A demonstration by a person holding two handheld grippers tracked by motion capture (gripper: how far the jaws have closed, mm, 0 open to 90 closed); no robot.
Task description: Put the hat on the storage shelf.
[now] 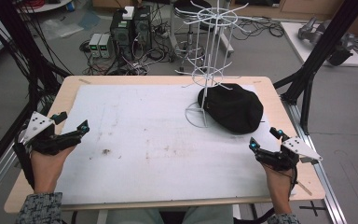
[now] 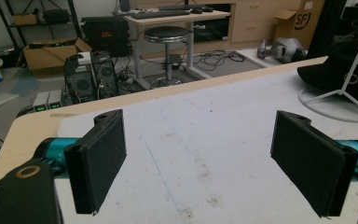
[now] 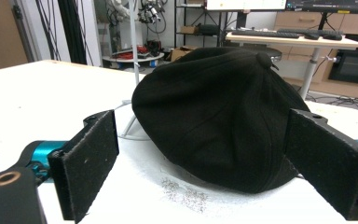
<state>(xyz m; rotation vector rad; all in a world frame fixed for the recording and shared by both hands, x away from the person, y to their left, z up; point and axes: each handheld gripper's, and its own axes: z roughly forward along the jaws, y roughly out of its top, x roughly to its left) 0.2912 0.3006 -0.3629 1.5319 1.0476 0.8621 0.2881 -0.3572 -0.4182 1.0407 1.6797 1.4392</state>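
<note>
A black cap (image 1: 234,107) lies on the white mat at the back right, leaning over the round base of a white wire display rack (image 1: 209,65). In the right gripper view the black cap (image 3: 219,116) sits just beyond my right gripper (image 3: 214,163), whose jaws stand open and apart from it. My right gripper (image 1: 264,138) rests near the table's right edge, in front of the cap. At the left edge my left gripper (image 1: 72,122) is open over bare mat. The left gripper (image 2: 200,163) has nothing between its pads; the cap (image 2: 340,70) and rack foot lie far right.
A white mat (image 1: 158,144) with small stains covers most of the wooden table (image 1: 51,116). Black frame posts stand at both sides of the table. Behind it on the floor are computer boxes, cables and a stool (image 1: 186,18).
</note>
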